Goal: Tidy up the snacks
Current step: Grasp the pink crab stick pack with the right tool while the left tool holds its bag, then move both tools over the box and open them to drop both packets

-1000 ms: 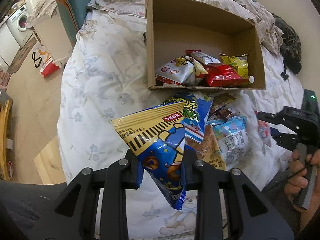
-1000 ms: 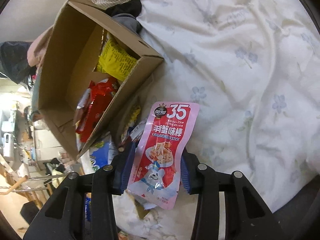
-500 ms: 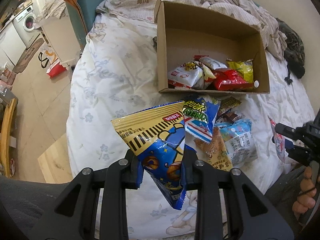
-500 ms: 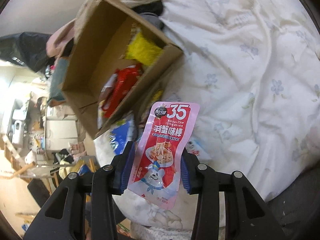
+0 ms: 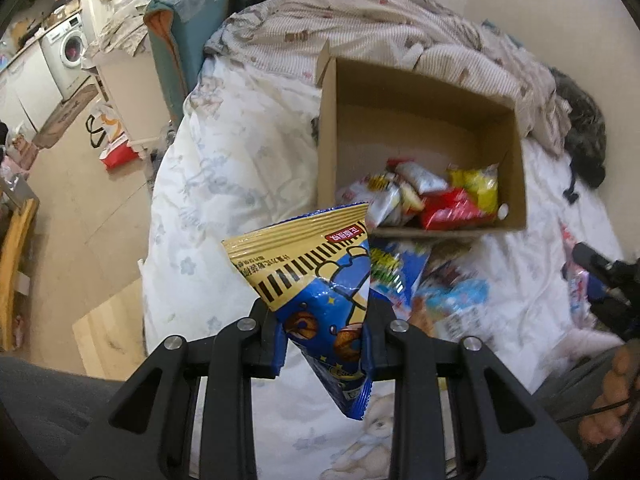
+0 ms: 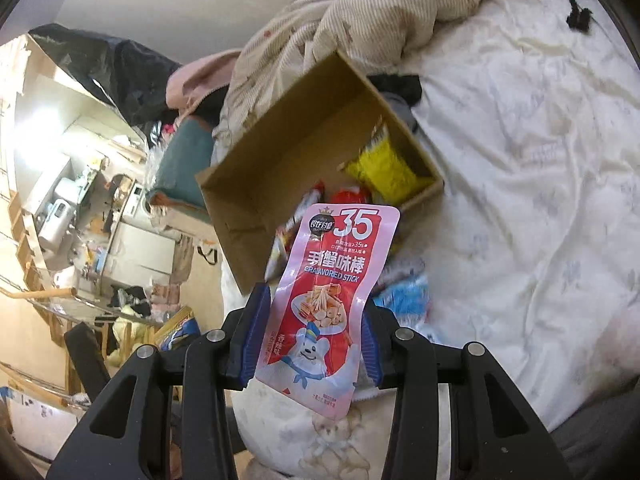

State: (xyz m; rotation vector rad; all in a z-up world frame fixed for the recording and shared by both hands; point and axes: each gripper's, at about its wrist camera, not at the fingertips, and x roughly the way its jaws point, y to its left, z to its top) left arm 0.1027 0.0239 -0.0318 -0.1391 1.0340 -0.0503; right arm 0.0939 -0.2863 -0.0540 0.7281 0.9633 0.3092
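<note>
Both tongs have lifted clear of the bed since a moment ago, each carrying a packet. The left gripper is clamped partway closed on a blue-and-gold snack bag; the right gripper pinches a pink crab-stick pouch at its lower half. The cardboard box now lies ahead of and below both sets of tips, already part filled. Loose packets remain just beyond the left tips, so sorting is unfinished; dropping both into the box looks next.

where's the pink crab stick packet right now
In the right wrist view the pink crab stick packet is clamped in the right gripper, held above the bed in front of the cardboard box.
</note>
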